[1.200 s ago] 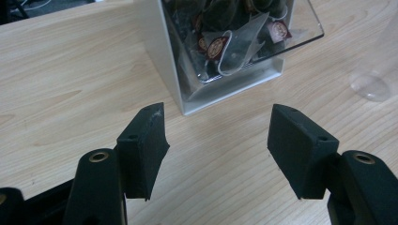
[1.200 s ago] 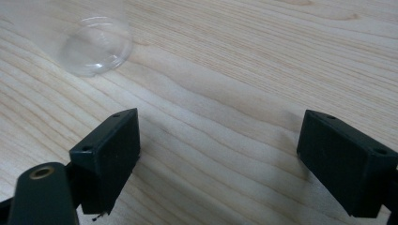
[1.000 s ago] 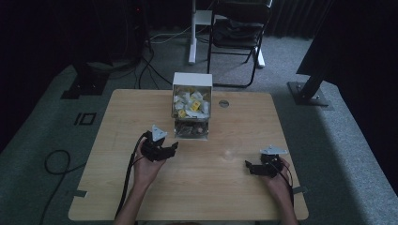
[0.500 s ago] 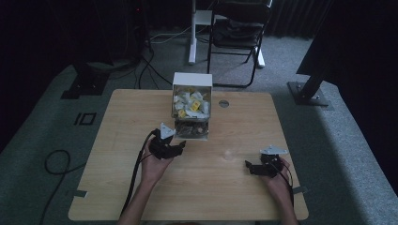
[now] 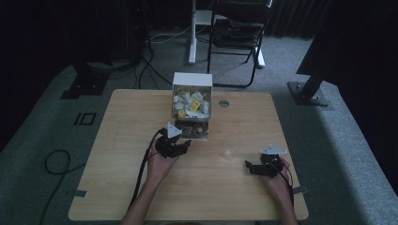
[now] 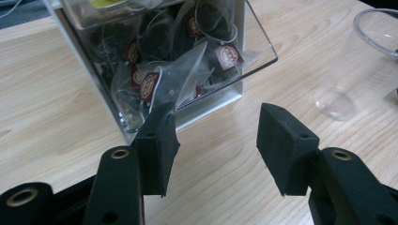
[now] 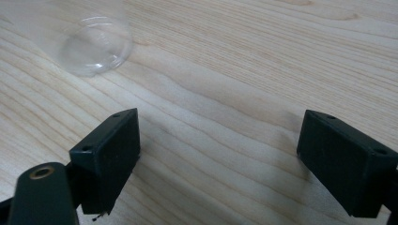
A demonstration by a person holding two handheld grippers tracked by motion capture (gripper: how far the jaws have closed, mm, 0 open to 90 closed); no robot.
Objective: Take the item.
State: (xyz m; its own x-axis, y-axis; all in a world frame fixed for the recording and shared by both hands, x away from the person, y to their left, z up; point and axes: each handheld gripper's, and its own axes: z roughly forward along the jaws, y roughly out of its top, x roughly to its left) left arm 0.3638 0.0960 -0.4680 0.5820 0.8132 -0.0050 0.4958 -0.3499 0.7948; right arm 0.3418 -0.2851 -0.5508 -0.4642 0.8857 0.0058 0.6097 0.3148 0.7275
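Two tools are held spread and empty: the left tool [image 6: 216, 145] before the tea-bag dispenser [image 6: 187, 61], the right tool [image 7: 218, 159] over the table [image 7: 244, 70].

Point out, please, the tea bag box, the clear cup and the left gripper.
tea bag box [image 6: 220, 101], left gripper view, its white front edge.
clear cup [image 6: 361, 61], left gripper view, its side wall.
left gripper [image 5: 186, 145], high view, between its fingertips.

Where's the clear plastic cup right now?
In the high view the clear plastic cup stands mid-table, between the left gripper and right gripper, right of the tea-bag box.
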